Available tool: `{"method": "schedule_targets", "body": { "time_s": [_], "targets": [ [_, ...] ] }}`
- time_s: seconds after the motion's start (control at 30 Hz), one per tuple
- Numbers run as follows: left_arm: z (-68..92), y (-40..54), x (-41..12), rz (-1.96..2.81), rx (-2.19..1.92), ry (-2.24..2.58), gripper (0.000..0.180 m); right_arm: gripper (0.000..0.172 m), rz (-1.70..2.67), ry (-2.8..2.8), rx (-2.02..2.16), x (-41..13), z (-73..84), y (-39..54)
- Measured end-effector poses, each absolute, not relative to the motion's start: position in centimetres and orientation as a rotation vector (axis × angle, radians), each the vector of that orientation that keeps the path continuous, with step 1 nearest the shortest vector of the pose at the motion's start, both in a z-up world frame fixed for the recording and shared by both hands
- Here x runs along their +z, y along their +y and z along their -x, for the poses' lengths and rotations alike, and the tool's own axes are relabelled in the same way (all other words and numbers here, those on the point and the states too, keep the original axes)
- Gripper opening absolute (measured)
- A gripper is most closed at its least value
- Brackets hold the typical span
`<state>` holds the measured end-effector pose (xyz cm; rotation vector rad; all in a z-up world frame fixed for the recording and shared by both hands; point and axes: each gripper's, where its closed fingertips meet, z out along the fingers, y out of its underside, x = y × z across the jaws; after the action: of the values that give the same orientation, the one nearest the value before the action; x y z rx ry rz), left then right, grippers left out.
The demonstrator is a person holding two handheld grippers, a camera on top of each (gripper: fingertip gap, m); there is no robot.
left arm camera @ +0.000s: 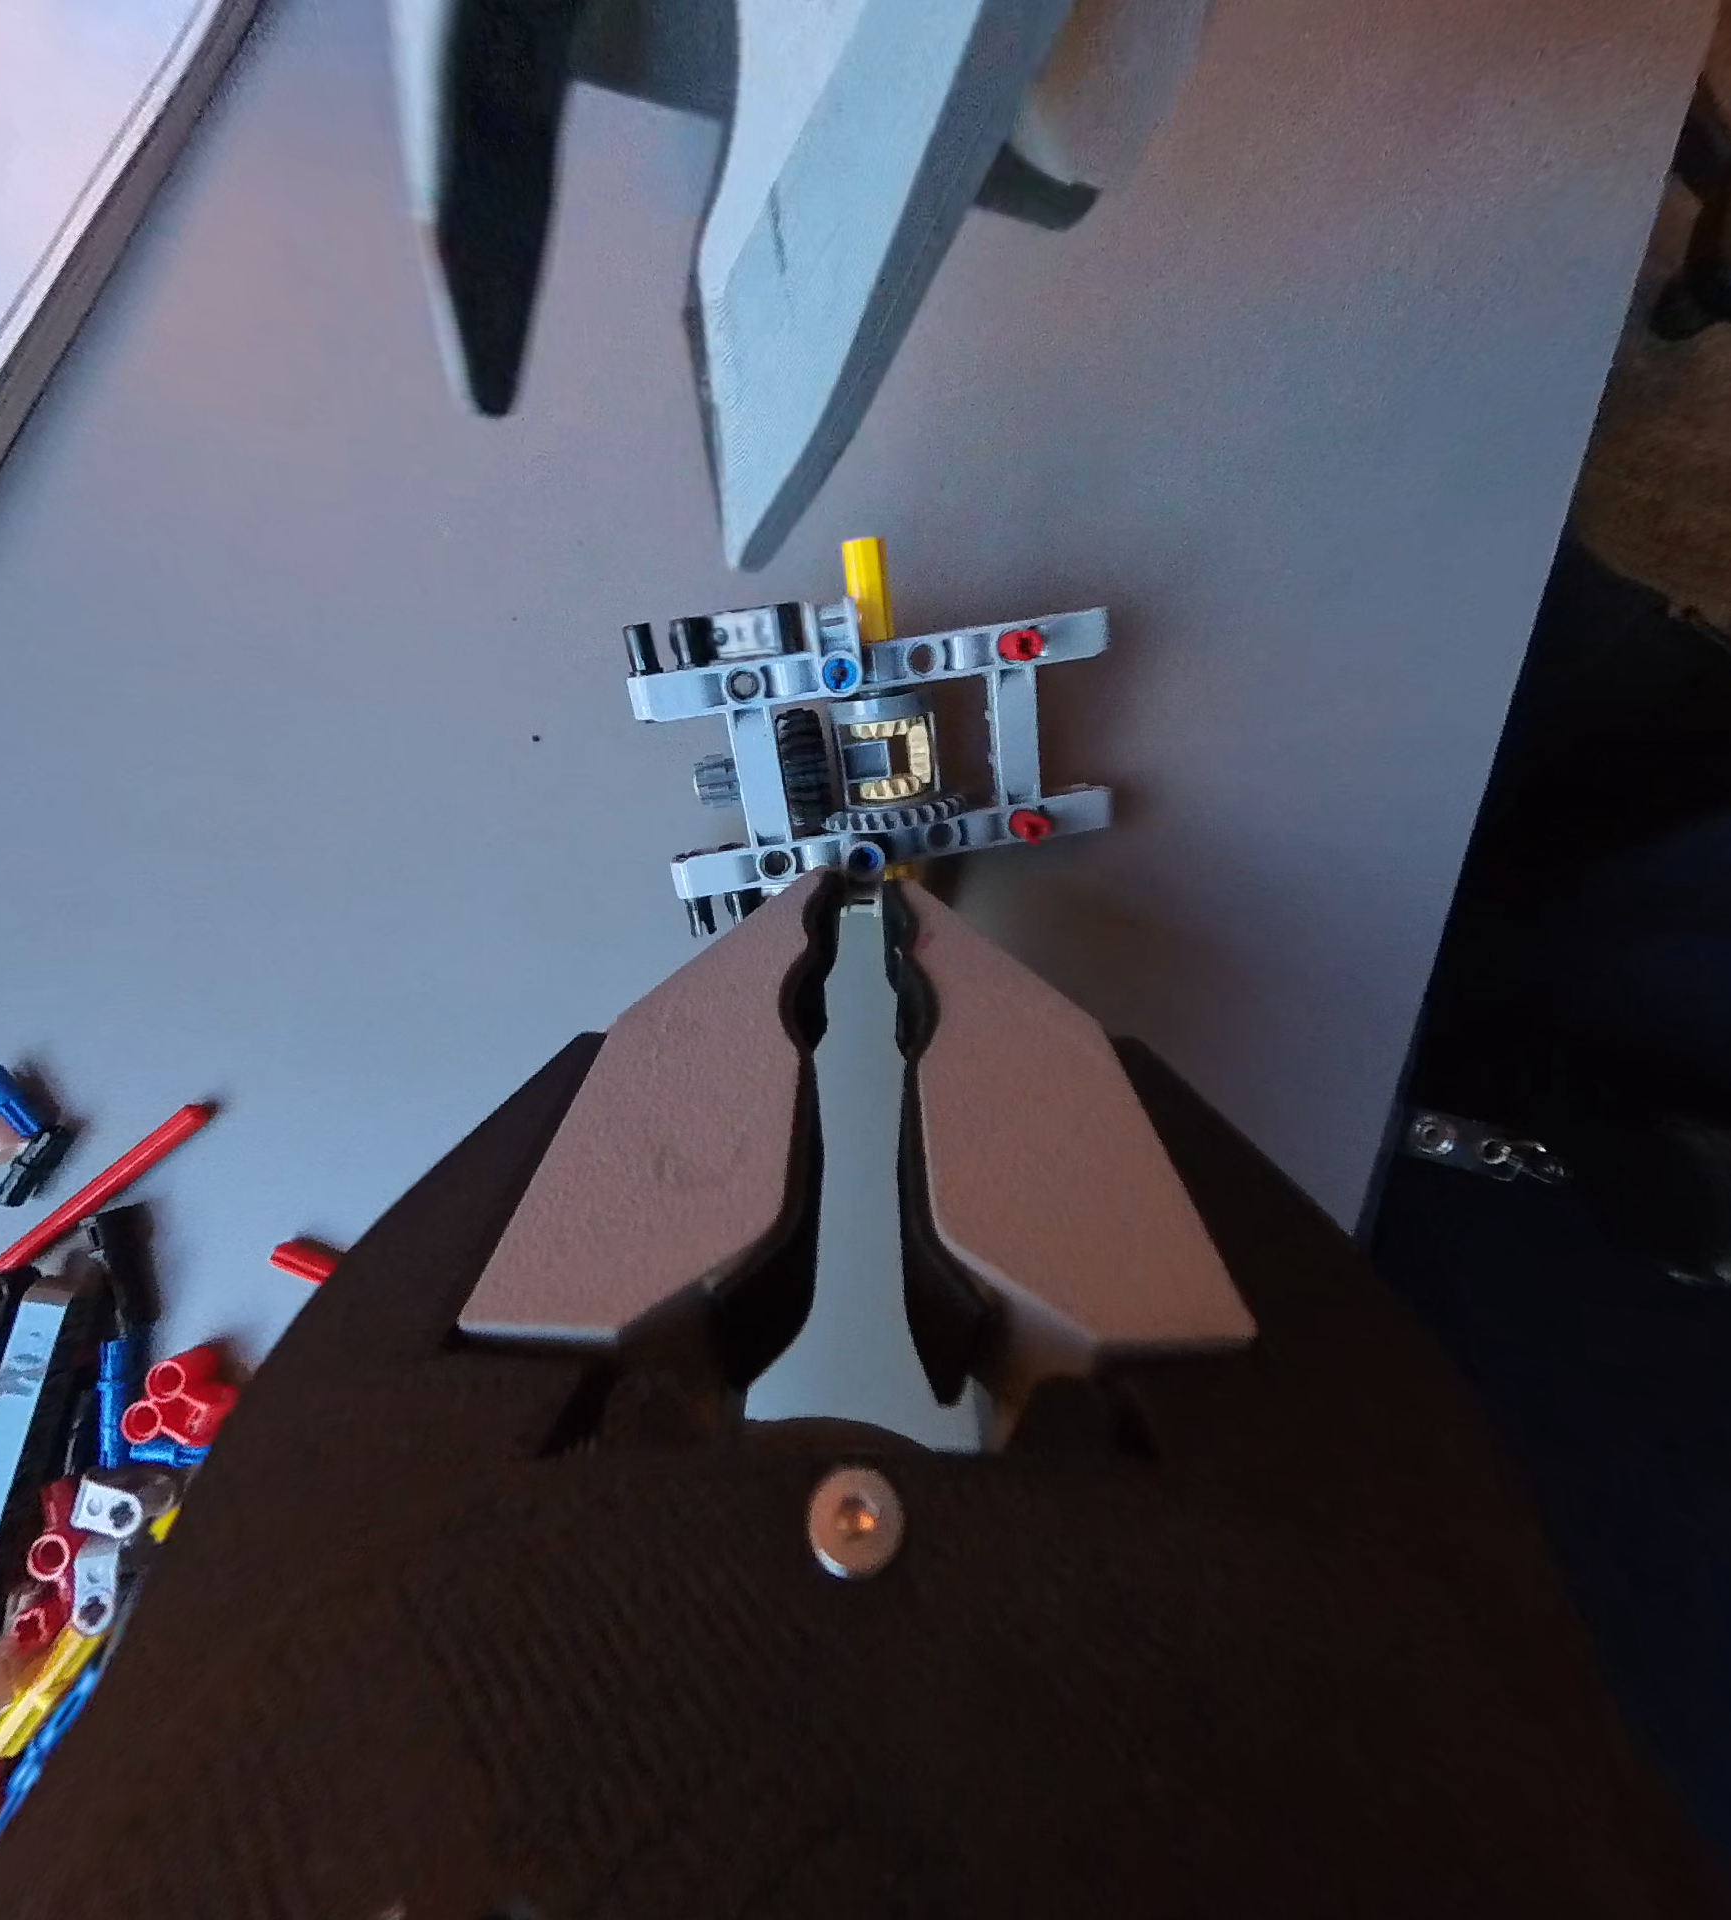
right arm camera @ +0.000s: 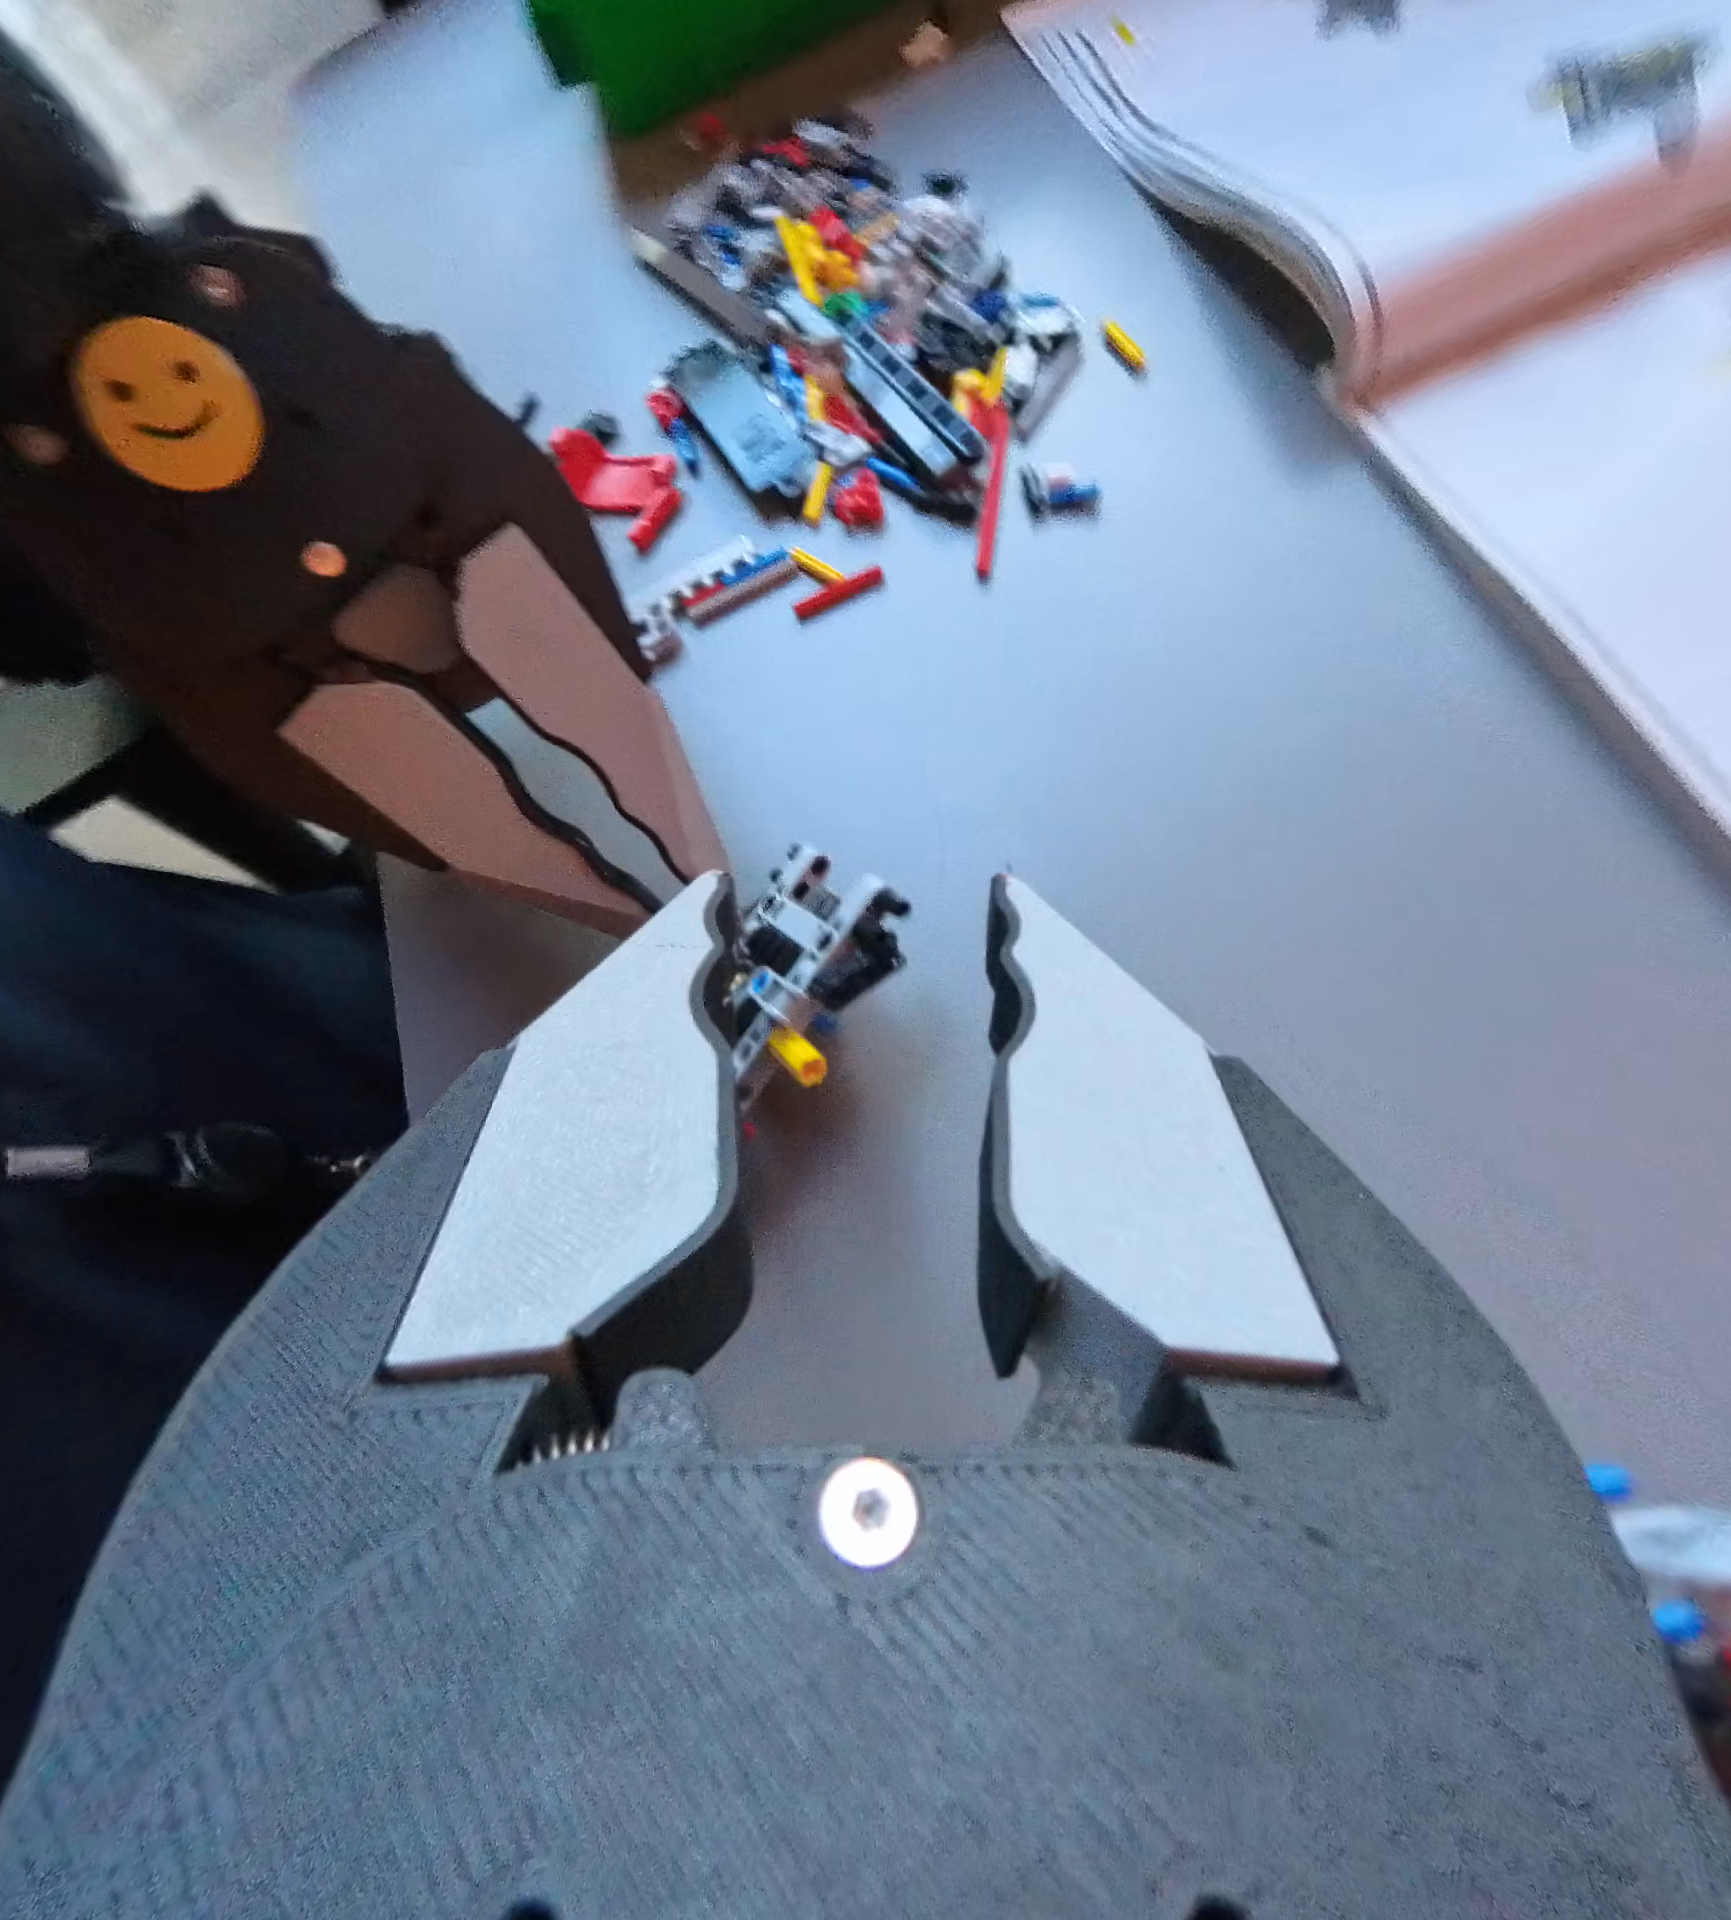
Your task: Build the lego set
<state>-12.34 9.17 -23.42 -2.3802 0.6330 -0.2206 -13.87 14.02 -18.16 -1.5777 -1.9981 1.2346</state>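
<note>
Gear assembly: light grey beam frame, roughly ladder-shaped, with two blue pins, two red pins, a black gear, a grey toothed gear and tan bevel gears in a central housing; a yellow axle stub projects from its far edge. It sits on the grey table, near the edge closest to the person.

Left gripper: brown fingers, angled down onto the near edge of the frame. Jaws nearly together, tips pinching a small light grey piece of the assembly beside the blue pin.

Right gripper: light grey fingers, spread wide. The assembly lies between them, close against the left finger; the right finger stands clear of it. Nothing gripped.

Loose parts pile lies farther off on the table; an open booklet beyond it.
</note>
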Motion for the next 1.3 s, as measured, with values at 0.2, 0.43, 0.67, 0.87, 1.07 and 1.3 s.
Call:
{"method": "schedule_targets", "body": {
  "time_s": [0.2,0.43,0.67,0.87,1.07,1.3],
  "targets": [
    [12.3,9.3,-23.2,2.351,-0.248,0.573,0.010,0.051,1.879,-1.957,1.343,-21.8,11.6,12.0],
    [13.5,8.2,-22.4,2.334,-0.307,0.487,0.020,0.042,1.978,-1.908,1.456,-23.3,10.6,11.7],
    [12.6,6.6,-23.0,2.338,-0.668,0.300,0.030,0.037,1.972,-1.902,1.548,-23.3,9.9,11.0],
    [11.3,7.0,-24.4,2.370,-0.650,0.396,0.005,0.031,1.951,-1.918,1.564,-23.5,10.2,10.0],
    [12.3,7.7,-23.8,2.302,-0.396,0.601,0.004,0.039,1.911,-1.894,1.605,-23.0,10.3,9.8],
    [13.0,9.4,-20.4,1.892,0.245,1.048,0.004,0.066,1.671,-1.678,1.799,-18.8,11.5,11.2]
  ]
}}
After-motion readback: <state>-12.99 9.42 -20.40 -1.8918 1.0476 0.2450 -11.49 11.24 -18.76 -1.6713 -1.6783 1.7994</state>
